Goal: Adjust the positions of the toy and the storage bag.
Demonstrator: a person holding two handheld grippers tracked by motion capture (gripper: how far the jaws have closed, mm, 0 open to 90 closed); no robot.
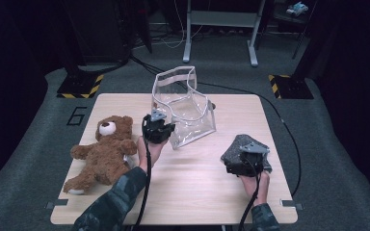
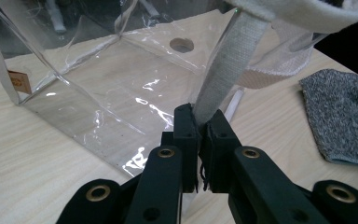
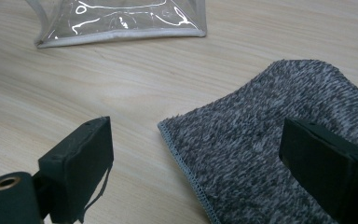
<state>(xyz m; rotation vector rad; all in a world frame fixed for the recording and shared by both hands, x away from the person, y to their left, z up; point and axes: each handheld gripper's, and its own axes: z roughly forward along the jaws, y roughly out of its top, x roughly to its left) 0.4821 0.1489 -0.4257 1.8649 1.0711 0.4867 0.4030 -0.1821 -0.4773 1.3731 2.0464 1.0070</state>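
Pinching the white strap [image 2: 228, 70] of the clear bag [image 1: 185, 113] in the clenched left claw [image 2: 204, 122], bag standing just beyond on the tabletop [image 1: 197, 192]. Hovering with the right claw [image 3: 193, 163] spread wide, grey cloth [image 3: 279, 154] lying between and beneath its jaws.

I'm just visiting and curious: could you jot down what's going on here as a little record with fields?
table: light wood
left gripper: shut on the bag strap
bag: clear plastic, standing mid-table
right gripper: open, jaws either side of the cloth's corner
cloth: grey knit, lying flat
teddy bear: brown, lying at the table's left
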